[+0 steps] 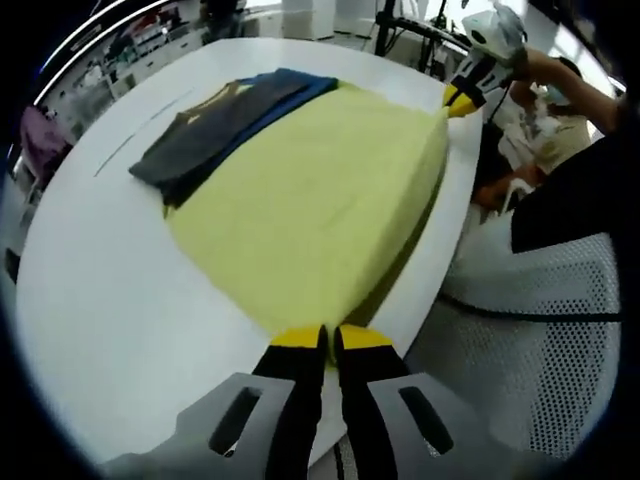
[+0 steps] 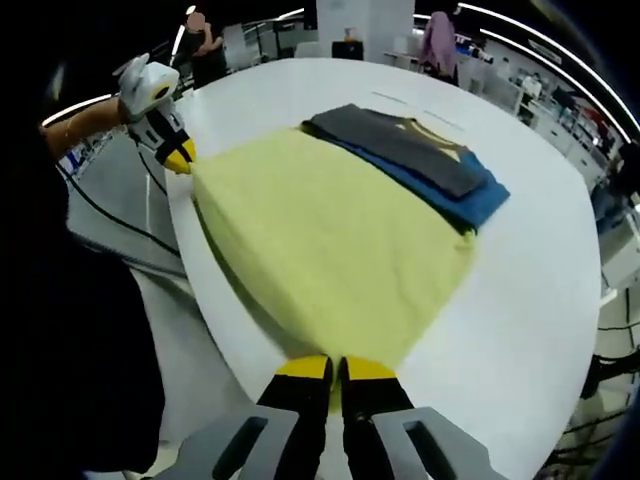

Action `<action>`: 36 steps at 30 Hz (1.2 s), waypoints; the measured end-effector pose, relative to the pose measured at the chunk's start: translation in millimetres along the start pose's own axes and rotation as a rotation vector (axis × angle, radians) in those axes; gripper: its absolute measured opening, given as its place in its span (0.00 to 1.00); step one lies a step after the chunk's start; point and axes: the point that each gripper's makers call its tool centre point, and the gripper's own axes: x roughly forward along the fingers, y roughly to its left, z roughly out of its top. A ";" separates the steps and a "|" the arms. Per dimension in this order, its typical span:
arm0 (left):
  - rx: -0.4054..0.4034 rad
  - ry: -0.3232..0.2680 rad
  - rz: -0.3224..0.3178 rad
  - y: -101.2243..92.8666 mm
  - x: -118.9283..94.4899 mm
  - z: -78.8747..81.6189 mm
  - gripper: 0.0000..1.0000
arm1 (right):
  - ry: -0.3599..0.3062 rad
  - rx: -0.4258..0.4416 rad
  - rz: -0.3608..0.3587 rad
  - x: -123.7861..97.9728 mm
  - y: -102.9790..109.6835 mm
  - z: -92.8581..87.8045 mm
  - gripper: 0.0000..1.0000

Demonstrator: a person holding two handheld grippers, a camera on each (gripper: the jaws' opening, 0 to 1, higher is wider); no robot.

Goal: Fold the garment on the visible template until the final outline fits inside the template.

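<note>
1. A yellow garment (image 1: 310,210) is seen spread over the near part of a round white table (image 1: 100,300), directly ahead of both grippers, with its near edge lifted off the tabletop.
2. In the left gripper view, the left gripper (image 1: 330,338) is pressed together on one near corner of the yellow garment, its yellow-tipped jaws pinching the cloth.
3. In the right gripper view, the right gripper (image 2: 335,368) is likewise closed on the other near corner, the cloth held between its jaws.
4. Each gripper is also seen across the cloth in the other's view, pinching its corner.
5. Beyond the yellow garment, farther from both grippers, a folded dark grey garment (image 2: 400,145) is laid on a blue garment (image 2: 470,200); the blue one is partly covered by the yellow edge.
</note>
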 end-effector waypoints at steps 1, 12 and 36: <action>-0.004 0.001 -0.001 -0.5 -1.6 0.8 0.01 | 0.006 0.004 0.002 -1.4 0.4 0.0 0.00; -0.022 0.016 -0.016 -4.4 -15.5 6.8 0.01 | 0.029 0.026 0.014 -17.6 4.9 3.8 0.00; -0.060 0.051 -0.057 -10.4 -39.0 5.5 0.01 | 0.050 -0.021 0.033 -48.5 16.8 21.5 0.00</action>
